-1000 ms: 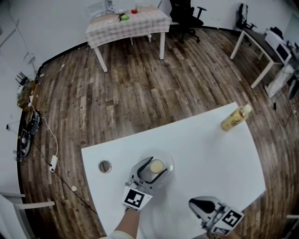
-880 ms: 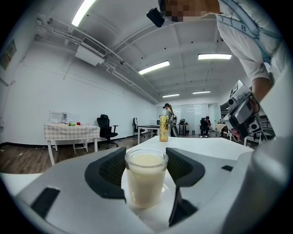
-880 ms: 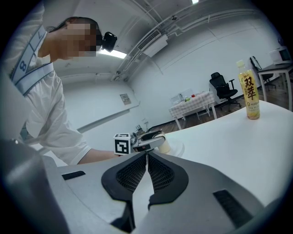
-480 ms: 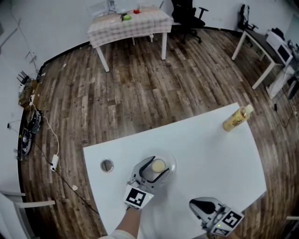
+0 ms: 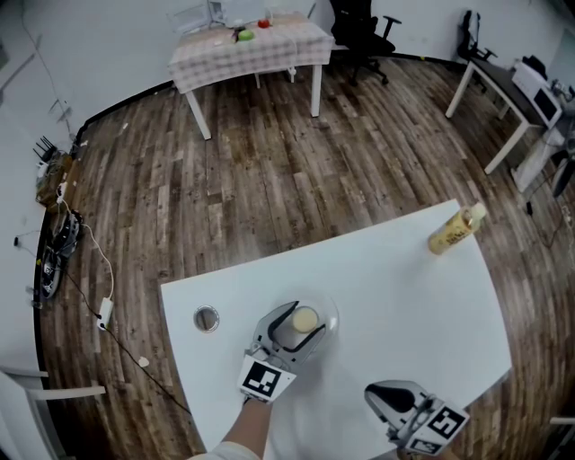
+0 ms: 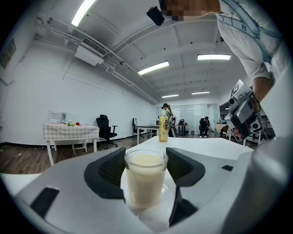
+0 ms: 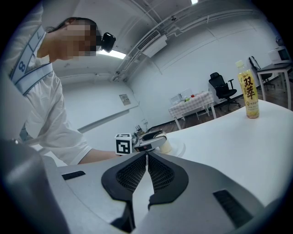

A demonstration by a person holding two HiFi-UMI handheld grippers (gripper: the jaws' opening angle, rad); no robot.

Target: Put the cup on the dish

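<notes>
A clear cup (image 5: pixel 305 318) of pale milky drink stands upright on a clear round dish (image 5: pixel 329 314) near the front of the white table (image 5: pixel 395 287). My left gripper (image 5: pixel 302 322) reaches in from the near side, and its pads touch both sides of the cup (image 6: pixel 145 180). The dish (image 6: pixel 155 215) shows under the cup's base. My right gripper (image 5: pixel 372 393) hovers at the table's front right, apart from the dish. Its jaws (image 7: pixel 146 157) are shut together with nothing between them. From that view the cup (image 7: pixel 165 145) sits left of centre.
A yellow drink bottle (image 5: pixel 452 230) stands at the table's far right corner. A round cable hole (image 5: pixel 206 318) lies left of the dish. Beyond the wooden floor stand a checked-cloth table (image 5: pixel 247 40) and a black office chair (image 5: pixel 359 27).
</notes>
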